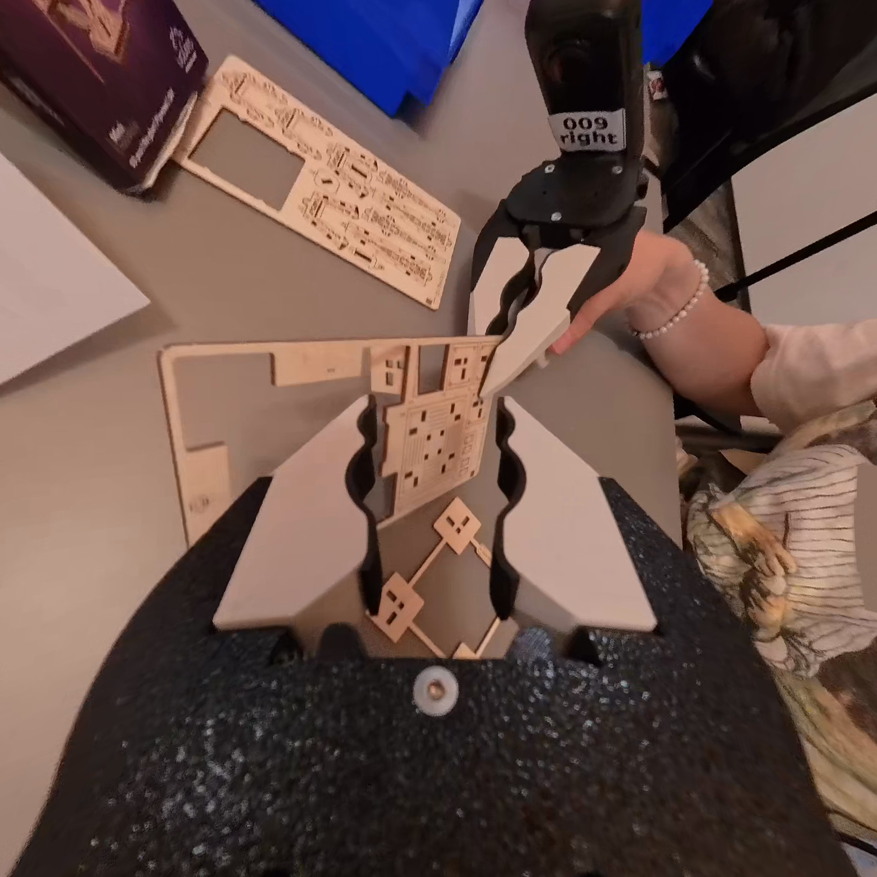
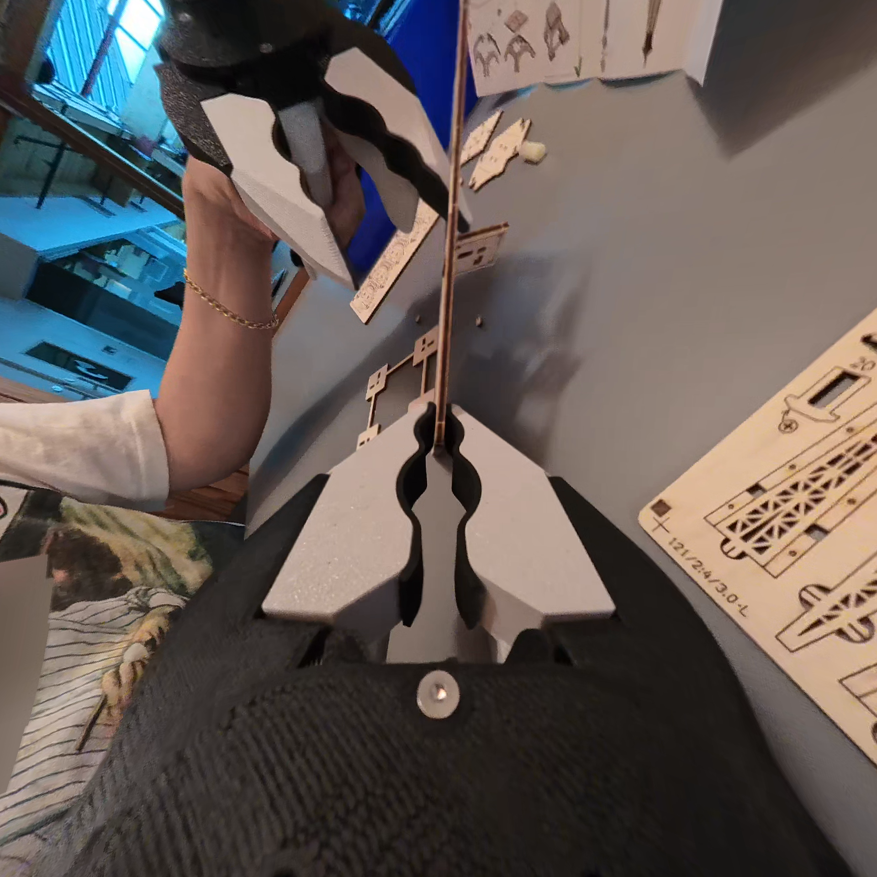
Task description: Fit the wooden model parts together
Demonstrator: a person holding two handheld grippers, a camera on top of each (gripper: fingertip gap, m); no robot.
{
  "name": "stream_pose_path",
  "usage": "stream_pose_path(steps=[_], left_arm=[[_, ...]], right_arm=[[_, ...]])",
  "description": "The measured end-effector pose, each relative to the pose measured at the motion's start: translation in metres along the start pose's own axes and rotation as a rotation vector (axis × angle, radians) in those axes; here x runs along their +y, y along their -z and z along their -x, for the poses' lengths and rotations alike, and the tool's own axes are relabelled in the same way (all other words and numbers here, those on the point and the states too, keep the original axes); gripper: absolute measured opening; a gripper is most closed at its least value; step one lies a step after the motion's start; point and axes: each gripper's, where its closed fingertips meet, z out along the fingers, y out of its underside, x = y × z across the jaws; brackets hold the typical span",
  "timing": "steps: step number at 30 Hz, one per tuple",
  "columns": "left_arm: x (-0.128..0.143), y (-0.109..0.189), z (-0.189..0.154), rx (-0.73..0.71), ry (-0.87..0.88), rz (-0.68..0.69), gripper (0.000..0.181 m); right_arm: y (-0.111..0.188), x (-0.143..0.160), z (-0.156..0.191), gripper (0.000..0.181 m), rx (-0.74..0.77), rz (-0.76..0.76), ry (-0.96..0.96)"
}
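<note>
A partly emptied wooden parts sheet [image 1: 313, 363] stands upright above the grey table [image 1: 95, 474]. My right gripper [image 1: 493, 375] is shut on its right edge. In the right wrist view the sheet shows edge-on [image 2: 448, 284], pinched between that gripper's [image 2: 439, 417] pads. My left gripper [image 1: 434, 403] is open and empty, close in front of the sheet's slotted panel. From the right wrist view the left gripper [image 2: 398, 247] sits beside the sheet, one finger [image 2: 417, 156] near its face. A thin wooden frame of small squares [image 1: 455, 524] lies on the table below, and also shows in the right wrist view [image 2: 379, 384].
A second wooden sheet [image 1: 332, 180] and a purple box [image 1: 95, 80] lie at the far left, white paper [image 1: 47, 284] beside them. Another wooden sheet [image 2: 783, 512] lies at the right. Loose wooden pieces [image 2: 498, 147] and an instruction sheet [image 2: 569, 38] lie farther back. Left tips to right tips: about 6 centimetres.
</note>
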Motion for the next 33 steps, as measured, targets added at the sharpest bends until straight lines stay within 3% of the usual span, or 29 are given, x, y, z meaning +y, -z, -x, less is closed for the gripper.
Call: stream_pose_path(steps=[5, 10, 26, 33], left_arm=[[0.01, -0.003, 0.028, -0.247, 0.007, 0.05, 0.081], [0.003, -0.024, 0.024, -0.355, -0.086, 0.063, 0.085], [0.013, -0.042, 0.042, -0.4, -0.016, 0.153, 0.087], [0.016, -0.045, 0.04, -0.375, 0.051, 0.19, 0.079]], right_arm=[[-0.001, 0.003, -0.005, 0.001, -0.005, 0.003, -0.08], [-0.002, 0.005, -0.007, 0.002, 0.008, 0.011, -0.091], [-0.004, 0.01, -0.012, 0.004, 0.032, 0.043, -0.109], [-0.005, 0.011, -0.014, 0.004, 0.043, 0.05, -0.115]])
